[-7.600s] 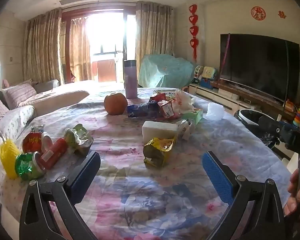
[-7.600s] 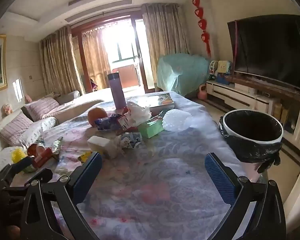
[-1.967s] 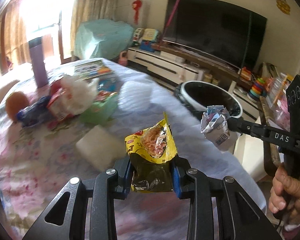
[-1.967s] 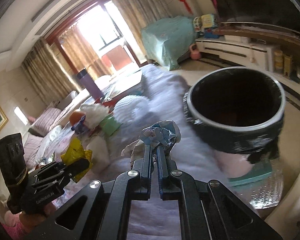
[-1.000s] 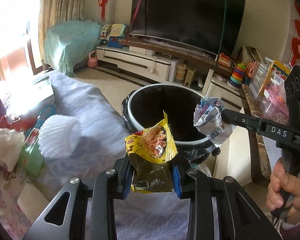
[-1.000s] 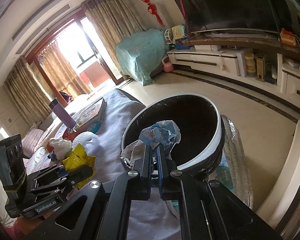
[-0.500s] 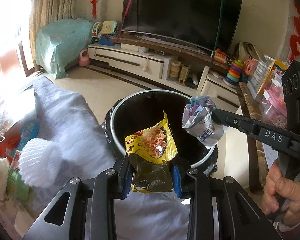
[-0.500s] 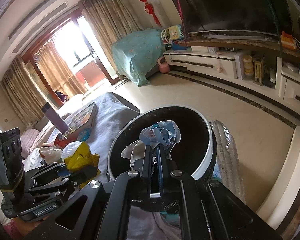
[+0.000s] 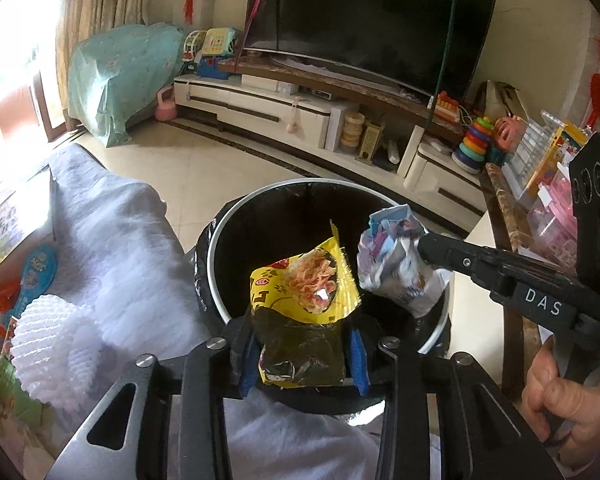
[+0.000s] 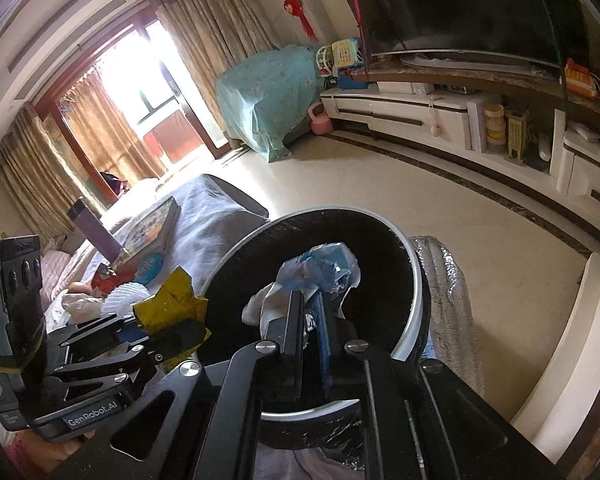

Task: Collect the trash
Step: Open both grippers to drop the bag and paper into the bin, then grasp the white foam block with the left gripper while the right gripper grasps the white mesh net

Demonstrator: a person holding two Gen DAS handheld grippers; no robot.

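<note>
My left gripper (image 9: 300, 354) is shut on a yellow and black snack wrapper (image 9: 304, 300) and holds it over the near rim of the black-lined trash bin (image 9: 236, 216). My right gripper (image 10: 310, 312) is shut on a crumpled blue and white wrapper (image 10: 320, 268) and holds it above the bin's opening (image 10: 380, 248). In the left wrist view that wrapper (image 9: 396, 256) hangs over the bin's right side, at the tip of the right gripper (image 9: 424, 246). In the right wrist view the left gripper (image 10: 156, 326) with the yellow wrapper (image 10: 170, 304) is at the bin's left edge.
The table with its pale cloth (image 9: 112, 232) lies to the left of the bin, with a white foam net (image 9: 56, 344), a book (image 10: 152, 232) and more wrappers on it. A TV cabinet (image 9: 308, 108) and toys stand behind. A shiny plastic sheet (image 10: 448, 292) lies right of the bin.
Both grippers have moved further over the bin with their wrappers still held. The bin now sits closer and more directly under them.
</note>
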